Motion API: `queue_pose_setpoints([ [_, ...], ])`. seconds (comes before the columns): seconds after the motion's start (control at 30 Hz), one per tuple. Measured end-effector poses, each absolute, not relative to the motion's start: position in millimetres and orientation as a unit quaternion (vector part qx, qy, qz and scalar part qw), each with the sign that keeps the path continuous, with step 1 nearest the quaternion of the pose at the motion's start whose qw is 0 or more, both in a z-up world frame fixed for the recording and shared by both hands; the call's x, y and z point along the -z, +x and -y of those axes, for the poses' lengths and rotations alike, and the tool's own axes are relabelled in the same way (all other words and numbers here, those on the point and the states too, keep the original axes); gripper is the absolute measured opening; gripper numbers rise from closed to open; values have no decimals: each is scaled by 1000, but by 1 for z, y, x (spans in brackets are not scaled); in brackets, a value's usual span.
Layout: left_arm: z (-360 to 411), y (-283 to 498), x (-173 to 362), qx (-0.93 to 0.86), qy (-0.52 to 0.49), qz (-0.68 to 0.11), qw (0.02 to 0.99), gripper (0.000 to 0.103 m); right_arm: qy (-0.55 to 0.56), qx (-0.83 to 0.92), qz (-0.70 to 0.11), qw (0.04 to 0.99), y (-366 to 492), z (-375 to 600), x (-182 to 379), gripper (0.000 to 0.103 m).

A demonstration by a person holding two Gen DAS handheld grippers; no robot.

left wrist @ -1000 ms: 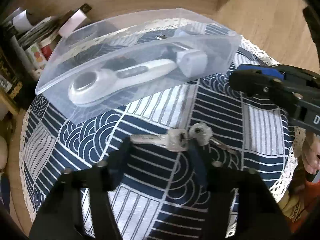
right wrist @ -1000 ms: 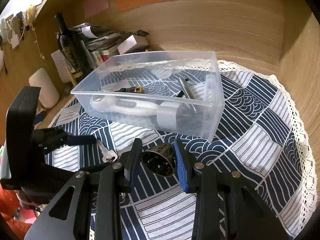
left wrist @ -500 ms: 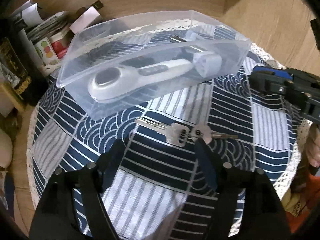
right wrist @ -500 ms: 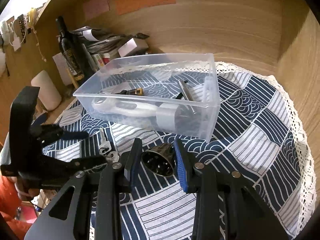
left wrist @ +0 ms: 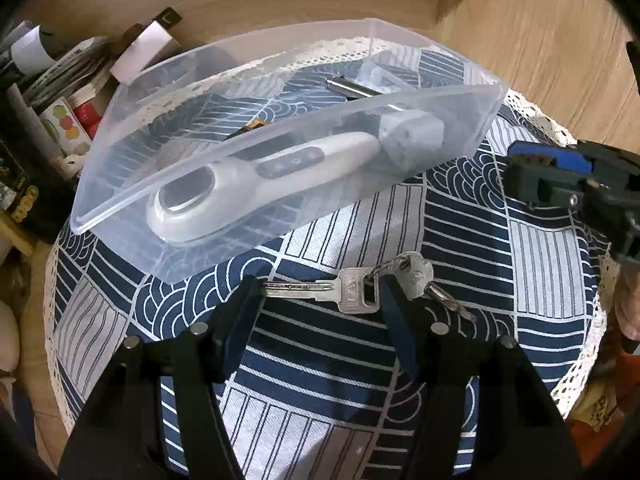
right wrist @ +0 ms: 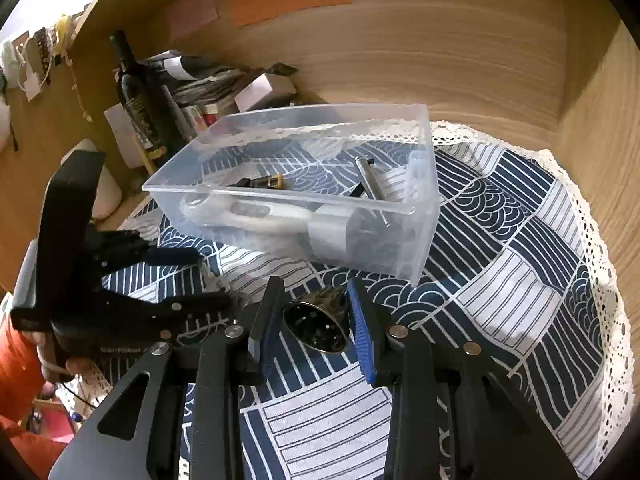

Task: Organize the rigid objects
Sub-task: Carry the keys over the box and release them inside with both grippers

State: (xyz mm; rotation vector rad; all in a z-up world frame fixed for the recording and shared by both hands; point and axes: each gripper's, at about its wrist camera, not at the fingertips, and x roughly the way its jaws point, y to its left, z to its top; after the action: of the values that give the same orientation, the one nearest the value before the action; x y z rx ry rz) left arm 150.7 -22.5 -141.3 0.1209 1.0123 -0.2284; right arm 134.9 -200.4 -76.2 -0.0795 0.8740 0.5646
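A clear plastic bin (left wrist: 280, 184) (right wrist: 420, 208) stands on the blue-and-white cloth. It holds a white handheld device (left wrist: 256, 176), a grey block (left wrist: 416, 136) and a metal pen (right wrist: 372, 180). A bunch of silver keys (left wrist: 356, 290) lies on the cloth just in front of the bin. My left gripper (left wrist: 320, 292) is open, low over the cloth, with its fingers on either side of the keys. My right gripper (right wrist: 314, 316) is shut on a dark round metal cap (right wrist: 316, 324), held in front of the bin. It also shows in the left wrist view (left wrist: 552, 176).
A wine bottle (right wrist: 136, 96), boxes and stacked papers (right wrist: 224, 80) crowd the wooden surface behind and left of the bin. A wooden wall (right wrist: 440, 40) rises behind. The cloth's lace edge (right wrist: 600, 240) runs along the right.
My left gripper drew back and then came forward and down again, so its fingers now straddle the keys. My right gripper has kept its hold on the cap and barely moved.
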Motion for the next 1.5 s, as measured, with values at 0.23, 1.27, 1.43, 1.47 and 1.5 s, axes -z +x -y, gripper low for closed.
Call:
queue_pose_setpoints([
  [0.23,21,136,119,84,55,-443,891,60,-35,-270,-407,872,138,199,68,30],
  [1.27,-28,195,32,31,-44,-348,936,60,-61,-284,-322,901,200,143,10,30],
  [1.43,-27,218,61,38,-59,-392,917,60,-87,-275,-351,891,217,126,35,30],
  [1.47,-26,223,67,38,-59,-400,914,60,-89,-273,-358,889,220,125,40,30],
  [1.5,-25,225,70,38,-58,-404,912,60,-92,-271,-365,886,224,123,46,30],
])
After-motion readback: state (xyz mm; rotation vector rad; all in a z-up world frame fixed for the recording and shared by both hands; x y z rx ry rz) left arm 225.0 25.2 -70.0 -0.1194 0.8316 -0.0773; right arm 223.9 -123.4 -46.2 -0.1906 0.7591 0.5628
